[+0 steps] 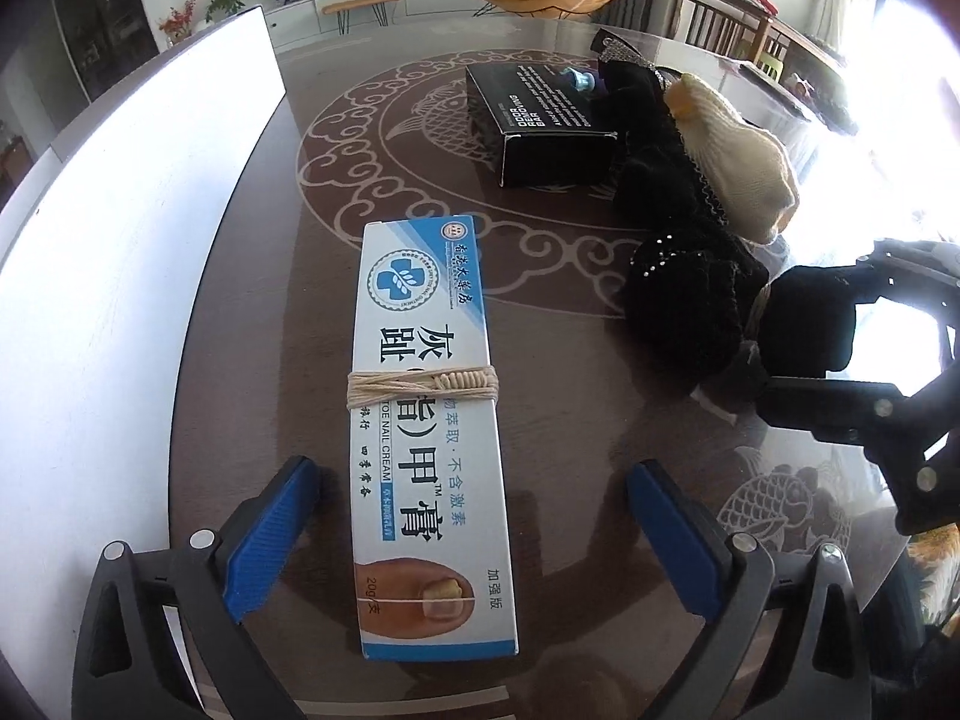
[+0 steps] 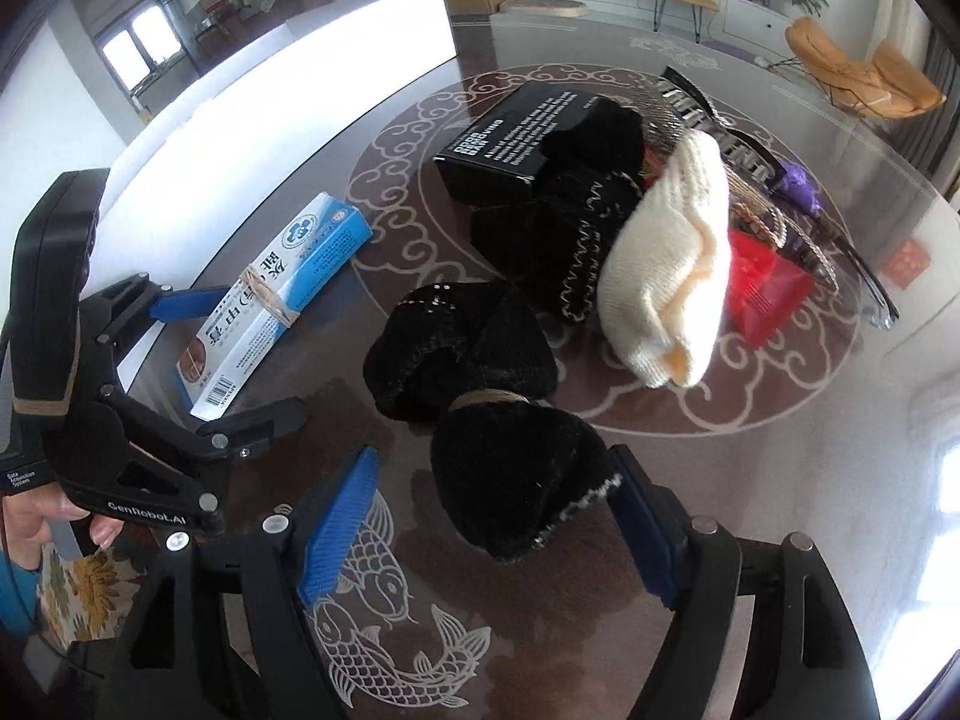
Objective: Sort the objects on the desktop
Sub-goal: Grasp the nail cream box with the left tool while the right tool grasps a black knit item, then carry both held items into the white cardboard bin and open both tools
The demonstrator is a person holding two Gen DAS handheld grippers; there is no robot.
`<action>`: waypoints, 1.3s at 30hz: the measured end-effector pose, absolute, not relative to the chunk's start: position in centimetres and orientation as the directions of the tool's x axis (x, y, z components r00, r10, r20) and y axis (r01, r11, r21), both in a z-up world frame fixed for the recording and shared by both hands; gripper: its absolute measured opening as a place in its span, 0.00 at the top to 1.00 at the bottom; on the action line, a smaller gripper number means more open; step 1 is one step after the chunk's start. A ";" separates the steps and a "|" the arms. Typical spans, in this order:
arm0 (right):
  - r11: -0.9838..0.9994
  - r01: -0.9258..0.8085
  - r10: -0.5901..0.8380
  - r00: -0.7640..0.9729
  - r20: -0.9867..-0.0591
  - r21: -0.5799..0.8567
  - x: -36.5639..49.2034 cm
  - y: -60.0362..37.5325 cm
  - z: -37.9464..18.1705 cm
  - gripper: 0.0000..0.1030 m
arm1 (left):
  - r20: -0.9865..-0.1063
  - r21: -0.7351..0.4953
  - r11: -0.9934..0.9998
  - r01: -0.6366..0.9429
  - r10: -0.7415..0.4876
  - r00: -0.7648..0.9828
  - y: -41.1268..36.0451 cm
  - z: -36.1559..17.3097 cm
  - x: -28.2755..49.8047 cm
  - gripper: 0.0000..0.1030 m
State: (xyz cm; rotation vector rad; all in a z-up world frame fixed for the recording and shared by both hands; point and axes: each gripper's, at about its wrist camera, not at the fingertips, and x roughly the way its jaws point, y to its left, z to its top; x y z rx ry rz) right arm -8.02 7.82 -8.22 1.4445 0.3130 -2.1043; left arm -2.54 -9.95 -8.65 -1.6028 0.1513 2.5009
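A long white and blue nail cream box (image 1: 426,420), tied with pale string, lies flat on the dark patterned table (image 1: 570,420). My left gripper (image 1: 474,534) is open, its blue pads on either side of the box's near end with gaps on both sides. The right wrist view shows this gripper (image 2: 225,360) astride the box (image 2: 276,294). My right gripper (image 2: 492,531) stands open around a black fuzzy sock bundle (image 2: 510,480) tied at its middle. Its right pad is at the sock's edge and its left pad stands clear. The left wrist view shows the right gripper (image 1: 774,348) at the bundle (image 1: 690,312).
A black printed box (image 2: 498,144), more black socks (image 2: 576,216), a cream sock (image 2: 666,276), a red item (image 2: 762,288) and glasses (image 2: 840,246) crowd the table's middle and right. A white panel (image 1: 120,240) runs along the left edge. A person's hand (image 2: 60,522) holds the left gripper.
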 end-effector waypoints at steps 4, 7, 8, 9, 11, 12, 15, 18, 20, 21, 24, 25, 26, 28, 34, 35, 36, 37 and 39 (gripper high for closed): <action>-0.753 0.656 -0.272 -0.234 -0.933 0.055 -8.3 5.0 -9.0 0.25 | -0.912 -0.042 -0.987 -0.156 0.101 -0.399 -11.4 -8.4 -3.1 0.00; -0.723 0.691 -0.246 -0.234 -0.940 0.017 -8.3 4.3 -9.4 0.40 | -0.889 -0.005 -0.992 -0.126 0.062 -0.454 -11.9 -7.9 -3.4 0.45; -0.719 0.695 -0.236 -0.254 -0.938 -0.007 -8.2 4.3 -9.3 0.57 | -0.884 0.000 -0.990 -0.140 0.066 -0.462 -11.9 -7.6 -3.4 0.59; -0.719 0.695 -0.237 -0.255 -0.938 -0.007 -8.1 4.4 -9.1 0.63 | -0.888 -0.028 -0.990 -0.140 0.089 -0.452 -12.1 -7.6 -3.5 0.60; -0.736 0.677 -0.259 -0.236 -0.937 0.033 -8.0 5.2 -8.6 0.64 | -0.882 -0.061 -0.991 -0.121 0.110 -0.459 -12.7 -7.5 -3.1 0.60; -0.740 0.672 -0.256 -0.242 -0.936 0.028 -7.6 5.6 -8.4 0.64 | -0.879 -0.062 -0.991 -0.117 0.110 -0.464 -12.8 -7.6 -2.8 0.60; -0.738 0.674 -0.208 -0.231 -0.950 -0.002 -7.0 6.0 -9.0 0.60 | -0.871 -0.078 -0.990 -0.119 0.126 -0.475 -12.8 -7.7 -1.6 0.60; -0.732 0.681 -0.188 -0.232 -0.954 -0.022 -6.7 6.3 -9.2 0.36 | -0.868 -0.092 -0.989 -0.117 0.137 -0.477 -12.6 -7.6 -0.8 0.60; -0.726 0.686 -0.187 -0.276 -0.943 -0.057 -6.8 6.0 -8.6 0.18 | -0.868 -0.103 -0.988 -0.113 0.144 -0.474 -12.6 -7.6 -0.6 0.60; -0.723 0.687 -0.190 -0.293 -0.937 -0.068 -7.0 5.6 -8.3 0.17 | -0.869 -0.108 -0.988 -0.110 0.148 -0.473 -12.7 -7.6 -0.6 0.60; -0.708 0.705 -0.204 -0.258 -0.944 -0.039 -8.0 4.3 -8.3 0.16 | -0.868 -0.120 -0.987 -0.103 0.155 -0.472 -12.9 -7.5 -0.6 0.60; -0.701 0.713 -0.207 -0.234 -0.950 -0.023 -8.2 3.8 -8.6 0.17 | -0.867 -0.120 -0.988 -0.101 0.154 -0.474 -12.9 -7.5 -0.4 0.60; -0.696 0.718 -0.203 -0.222 -0.954 -0.019 -8.3 3.4 -8.9 0.27 | -0.866 -0.118 -0.988 -0.100 0.152 -0.476 -12.8 -7.6 -0.3 0.60; -0.692 0.722 -0.203 -0.229 -0.952 -0.026 -7.9 3.2 -9.1 0.47 | -0.862 -0.119 -0.988 -0.099 0.152 -0.484 -12.7 -7.6 0.1 0.60; -0.749 0.657 -0.315 -0.241 -0.918 0.084 -7.4 5.9 -6.8 0.65 | -0.828 -0.206 -0.973 -0.103 0.229 -0.512 -12.6 -6.1 1.3 0.60; -0.756 0.646 -0.340 -0.244 -0.908 0.109 -7.3 6.8 -6.0 0.65 | -0.816 -0.224 -0.969 -0.106 0.246 -0.523 -12.6 -5.4 1.6 0.60; -0.761 0.636 -0.362 -0.248 -0.899 0.131 -7.1 7.7 -5.2 0.65 | -0.803 -0.242 -0.964 -0.110 0.262 -0.535 -12.6 -4.7 1.8 0.60; -0.764 0.628 -0.381 -0.251 -0.890 0.150 -7.1 8.1 -4.3 0.65 | -0.789 -0.255 -0.960 -0.114 0.275 -0.549 -12.6 -3.8 2.1 0.60; -0.765 0.618 -0.413 -0.260 -0.873 0.178 -6.8 9.3 -2.5 0.65 | -0.762 -0.277 -0.953 -0.120 0.294 -0.577 -12.9 -2.1 2.6 0.60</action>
